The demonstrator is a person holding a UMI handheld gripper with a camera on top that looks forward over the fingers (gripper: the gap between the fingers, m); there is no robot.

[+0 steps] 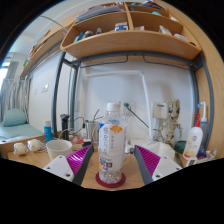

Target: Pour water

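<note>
A clear plastic water bottle (112,140) with a white cap and an orange-and-white label stands upright on a round red coaster (111,180) on the wooden desk (60,182). My gripper (113,152) is open. The bottle stands between the two fingers, with a small gap at each side. The magenta pads (82,158) flank the bottle's lower half. A white cup (58,148) sits on the desk to the left, beyond the left finger.
Small white cups (22,148) and a blue bottle (47,130) stand farther left. To the right are a white bottle with a red cap (193,140) and a toy figure (172,120). A wooden shelf (120,42) hangs above the desk.
</note>
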